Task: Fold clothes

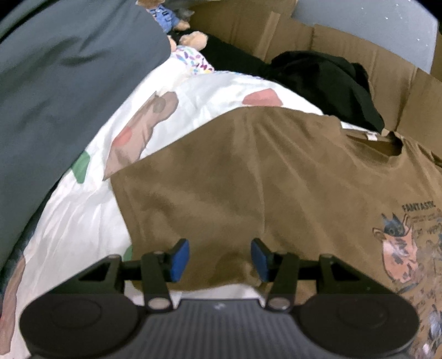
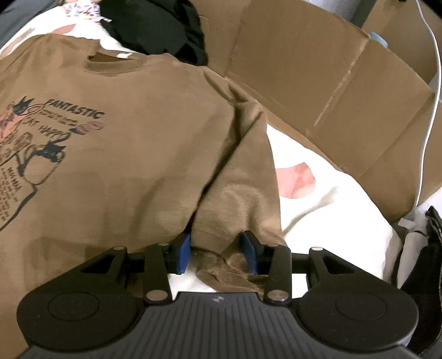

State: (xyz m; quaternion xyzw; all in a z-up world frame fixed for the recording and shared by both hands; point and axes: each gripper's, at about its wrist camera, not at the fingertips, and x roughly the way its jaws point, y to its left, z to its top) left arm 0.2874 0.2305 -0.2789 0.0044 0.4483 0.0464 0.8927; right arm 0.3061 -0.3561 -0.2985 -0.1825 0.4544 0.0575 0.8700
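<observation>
A brown T-shirt (image 1: 248, 171) with a cat print and the word FANTASTIC lies face up and spread on a white printed bed sheet (image 1: 83, 221). In the left wrist view my left gripper (image 1: 220, 259) stands open low over the shirt's side, near its edge; brown cloth lies under the gap between the blue pads. In the right wrist view the same T-shirt (image 2: 124, 165) fills the left, and its sleeve (image 2: 243, 187) runs down toward me. My right gripper (image 2: 216, 252) is open, with the sleeve's hem and some bunched cloth between its pads.
A heap of black clothing (image 1: 331, 82) lies beyond the collar. Cardboard sheets (image 2: 331, 82) stand along the bed's far and right side. A grey blanket (image 1: 55, 82) covers the left, with soft toys (image 1: 165, 16) behind it. A white cable (image 2: 433, 96) hangs at the right.
</observation>
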